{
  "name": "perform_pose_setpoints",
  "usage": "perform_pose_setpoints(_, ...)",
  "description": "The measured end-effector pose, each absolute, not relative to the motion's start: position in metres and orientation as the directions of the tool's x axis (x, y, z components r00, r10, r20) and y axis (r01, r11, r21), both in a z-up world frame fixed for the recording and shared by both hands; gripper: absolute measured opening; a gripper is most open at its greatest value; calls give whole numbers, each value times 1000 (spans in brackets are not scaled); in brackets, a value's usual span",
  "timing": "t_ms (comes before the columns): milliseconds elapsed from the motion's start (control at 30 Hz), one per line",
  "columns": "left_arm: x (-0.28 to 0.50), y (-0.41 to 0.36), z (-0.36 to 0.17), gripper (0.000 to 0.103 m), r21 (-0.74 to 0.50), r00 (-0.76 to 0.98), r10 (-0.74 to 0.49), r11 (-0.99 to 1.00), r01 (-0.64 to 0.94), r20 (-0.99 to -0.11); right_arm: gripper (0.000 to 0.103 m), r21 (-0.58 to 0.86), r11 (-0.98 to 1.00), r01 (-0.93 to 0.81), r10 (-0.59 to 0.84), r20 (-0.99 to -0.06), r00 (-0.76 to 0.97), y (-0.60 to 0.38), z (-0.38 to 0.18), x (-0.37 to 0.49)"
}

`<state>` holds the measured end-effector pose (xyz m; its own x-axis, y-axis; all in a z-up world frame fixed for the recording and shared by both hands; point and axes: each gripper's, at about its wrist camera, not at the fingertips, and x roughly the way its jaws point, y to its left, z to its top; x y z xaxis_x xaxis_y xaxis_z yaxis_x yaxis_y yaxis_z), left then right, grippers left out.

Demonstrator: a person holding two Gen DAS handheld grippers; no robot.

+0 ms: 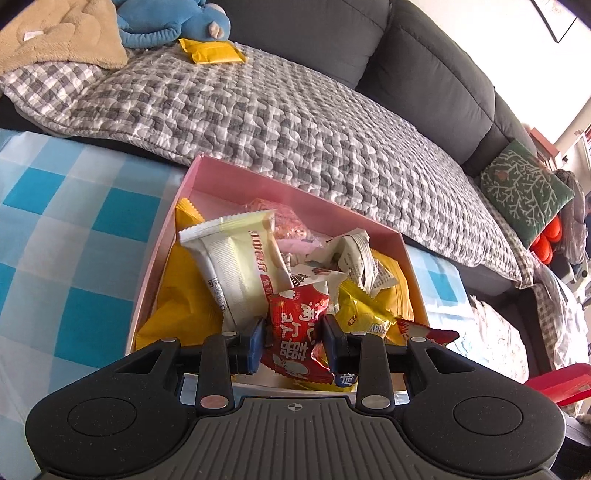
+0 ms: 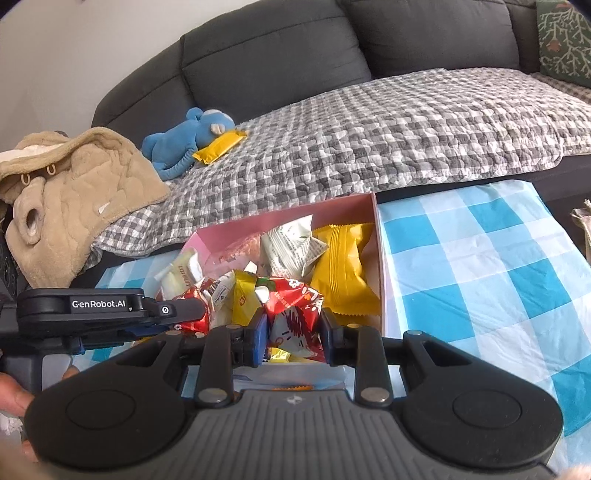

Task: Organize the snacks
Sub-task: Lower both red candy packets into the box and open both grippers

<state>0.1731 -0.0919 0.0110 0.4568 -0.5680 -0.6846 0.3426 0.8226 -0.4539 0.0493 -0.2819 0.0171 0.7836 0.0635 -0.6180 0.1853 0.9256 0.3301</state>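
Left wrist view: the left gripper (image 1: 293,341) has its blue-padded fingers (image 1: 255,341) closed on a crinkled red snack packet (image 1: 295,332) with white characters, held just above the near end of a pink cardboard box (image 1: 236,177); the box sits on a surface covered by a blue-and-white checked cloth (image 1: 74,221), close against a dark grey sofa (image 1: 424,66). Inside the box lie glossy wrappers in a loose heap: a pale cream packet (image 1: 236,266) leaning on the left wall, yellow pillow-shaped packets (image 1: 181,306) beneath, and a crumpled white printed wrapper (image 1: 358,258) toward the right wall. A puffy grey-and-white checked quilt (image 1: 277,129) covers the sofa seat; on it, far back, a lone yellow packet (image 1: 212,51) rests against a blue plush toy (image 1: 166,22), beside a tan fleece garment (image 1: 62,40); a green patterned cushion (image 1: 524,184) sits at the far right.

Right wrist view: the right gripper (image 2: 293,332) has its fingers (image 2: 258,332) pressed on a second red-and-white packet (image 2: 291,310) over the box's near edge (image 2: 384,291); the left gripper's black body (image 2: 107,308) reaches in from the left, crowding the same end of the box, its fingers hidden among wrappers; part of a hand (image 2: 14,398) shows at the lower left; a ribbed yellow packet (image 2: 343,269) lies against the box's right wall.
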Motion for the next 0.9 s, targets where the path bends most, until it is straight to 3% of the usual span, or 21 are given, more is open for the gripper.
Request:
perform_pose_setpoints(167, 177, -96, 8, 31, -423, 471, -557, 829, 366, -684, 28, 316, 929, 195, 51, -630, 775, -281, 14, 55)
perform_pose_setpoints(367, 171, -99, 14, 39, -385, 482, -554, 827, 409, -679, 35, 282, 935, 215, 15, -636, 772, -282, 14, 52)
perform_pose_setpoints(433, 168, -97, 19, 46, -378, 489, -555, 826, 418, -673, 39, 282, 933, 222, 5, -628, 778, -285, 17, 49)
perform_pose_setpoints(900, 133, -67, 43, 60, -382, 511, -529, 847, 371, -678, 41, 334, 918, 214, 38, -610, 792, -288, 29, 26)
